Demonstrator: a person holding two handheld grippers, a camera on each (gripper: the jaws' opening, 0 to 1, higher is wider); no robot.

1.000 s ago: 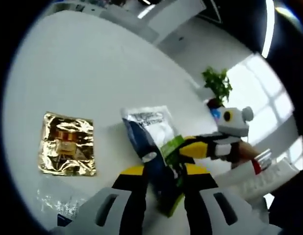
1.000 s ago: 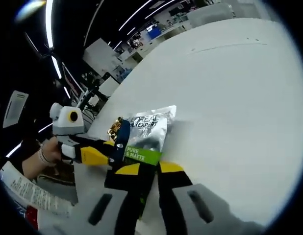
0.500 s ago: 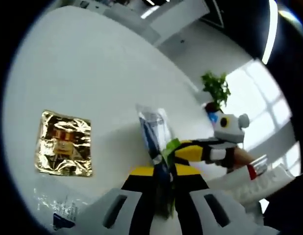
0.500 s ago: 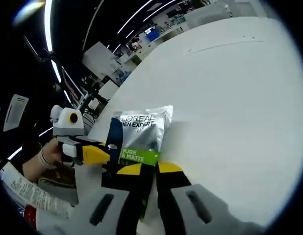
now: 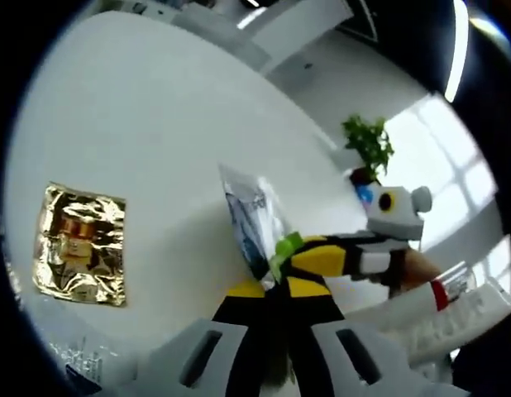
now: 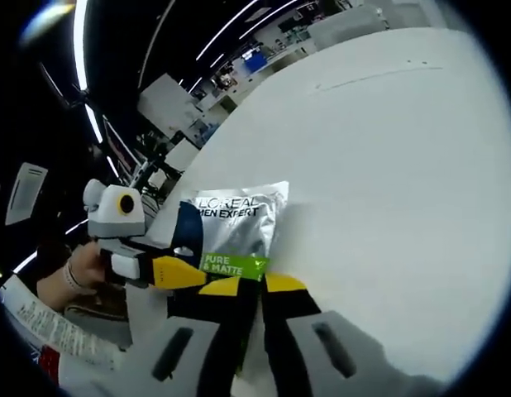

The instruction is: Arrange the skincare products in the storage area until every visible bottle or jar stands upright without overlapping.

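A silver, blue and green L'Oreal sachet (image 6: 236, 225) is held between both grippers above the white table (image 6: 388, 149). My right gripper (image 6: 241, 285) is shut on its lower edge, by the green "Pure & Matte" band. My left gripper (image 6: 185, 271) comes in from the left and pinches the sachet's blue side. In the left gripper view the same sachet (image 5: 245, 215) stands nearly edge-on, with my left gripper (image 5: 276, 288) shut on its bottom. There the right gripper (image 5: 303, 258) reaches in from the right and meets the sachet at the green band.
A crinkled gold sachet (image 5: 74, 244) lies flat on the table (image 5: 140, 107) to the left. A clear packet with blue print (image 5: 78, 364) lies near the bottom left. A potted plant (image 5: 367, 145) stands beyond the table's far edge. A person's hand (image 6: 69, 281) holds the left gripper.
My left gripper's jaws, open around the sachet a second ago, have shut on it. The sachet has turned edge-on to the left camera. The right gripper has kept its hold.
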